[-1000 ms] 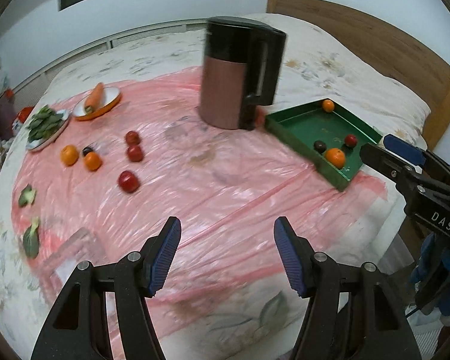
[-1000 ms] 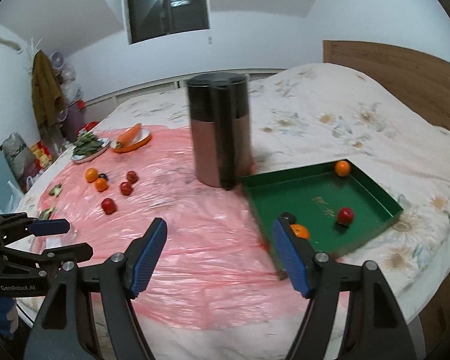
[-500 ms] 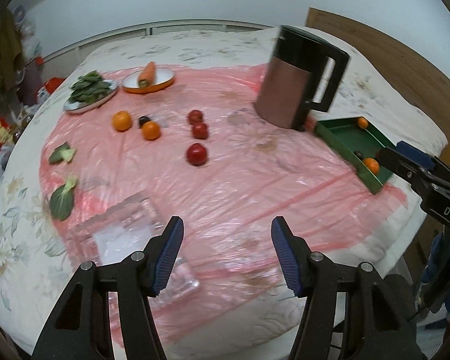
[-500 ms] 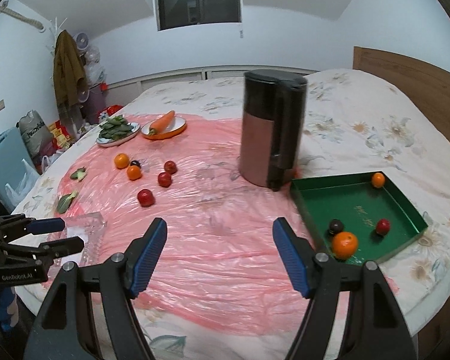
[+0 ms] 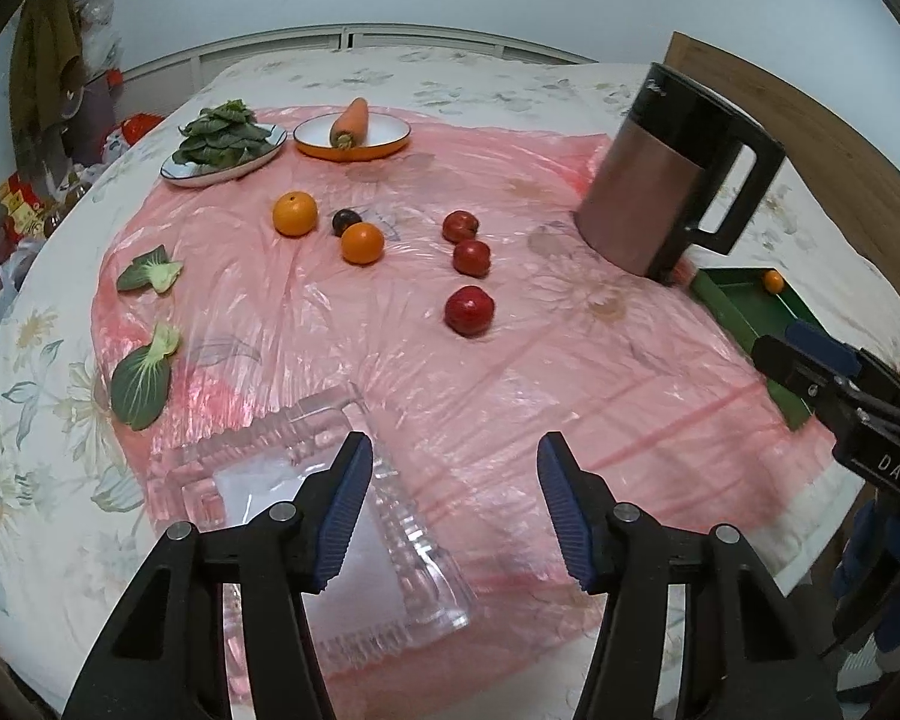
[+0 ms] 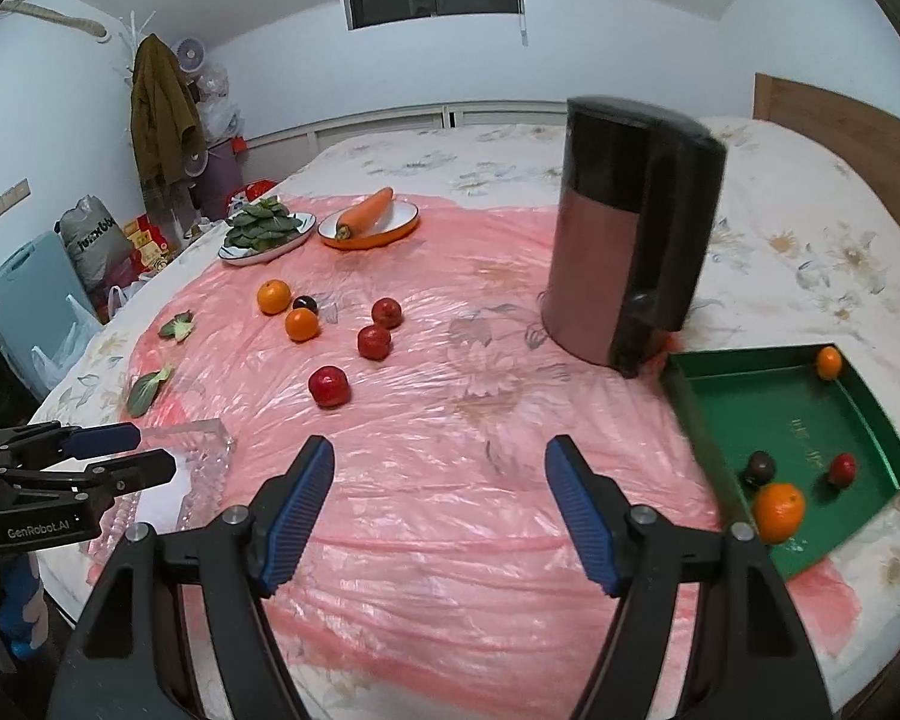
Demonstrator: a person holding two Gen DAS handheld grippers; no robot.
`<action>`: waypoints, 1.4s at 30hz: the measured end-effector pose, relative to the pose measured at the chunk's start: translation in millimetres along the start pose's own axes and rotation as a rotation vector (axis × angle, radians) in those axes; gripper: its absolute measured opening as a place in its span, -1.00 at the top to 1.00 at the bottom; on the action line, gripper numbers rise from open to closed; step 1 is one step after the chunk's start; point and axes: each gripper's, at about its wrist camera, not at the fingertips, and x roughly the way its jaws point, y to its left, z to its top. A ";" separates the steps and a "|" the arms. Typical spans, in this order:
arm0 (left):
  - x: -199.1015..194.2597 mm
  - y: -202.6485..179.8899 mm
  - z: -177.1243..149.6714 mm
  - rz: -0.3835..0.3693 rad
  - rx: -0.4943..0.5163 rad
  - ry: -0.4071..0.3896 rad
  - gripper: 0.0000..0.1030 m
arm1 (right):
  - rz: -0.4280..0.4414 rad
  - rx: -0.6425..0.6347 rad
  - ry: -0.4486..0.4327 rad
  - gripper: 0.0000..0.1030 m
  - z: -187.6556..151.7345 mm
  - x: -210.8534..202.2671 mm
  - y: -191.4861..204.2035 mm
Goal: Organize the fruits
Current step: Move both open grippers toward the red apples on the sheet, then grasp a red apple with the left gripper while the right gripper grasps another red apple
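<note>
Fruits (image 5: 469, 310) lie beyond glass tray (image 5: 282, 480); kettle (image 6: 630, 264) fronts green tray (image 6: 780, 402); both grippers gape, empty

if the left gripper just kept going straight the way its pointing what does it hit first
Probably the crinkled pink plastic sheet just past its open fingers, since the left gripper angles down at the bed. Farther along, the nearest round red fruit lies roughly in line. The clear glass tray sits just left; depth is uncertain.
</note>
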 end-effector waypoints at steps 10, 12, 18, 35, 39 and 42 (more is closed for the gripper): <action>35.2 -4.1 24.5 -0.005 -0.006 0.013 0.02 | 0.052 -0.003 0.045 -1.00 12.5 53.2 1.3; 45.2 -6.0 30.6 -0.013 -0.006 0.022 0.02 | 0.066 -0.006 0.049 -1.00 18.9 64.8 3.0; 76.9 -14.1 49.9 -0.023 0.022 0.056 0.03 | 0.079 -0.006 0.061 -1.00 36.8 95.8 0.5; 150.3 -7.9 72.6 -0.026 -0.007 0.132 0.29 | 0.105 -0.009 0.072 -1.00 71.6 155.7 -4.0; 160.5 -3.0 70.7 -0.045 -0.028 0.154 0.33 | 0.123 -0.010 0.102 -1.00 73.9 175.1 3.9; 160.7 0.8 70.3 -0.062 -0.042 0.149 0.35 | 0.130 -0.015 0.119 -1.00 76.7 190.0 10.8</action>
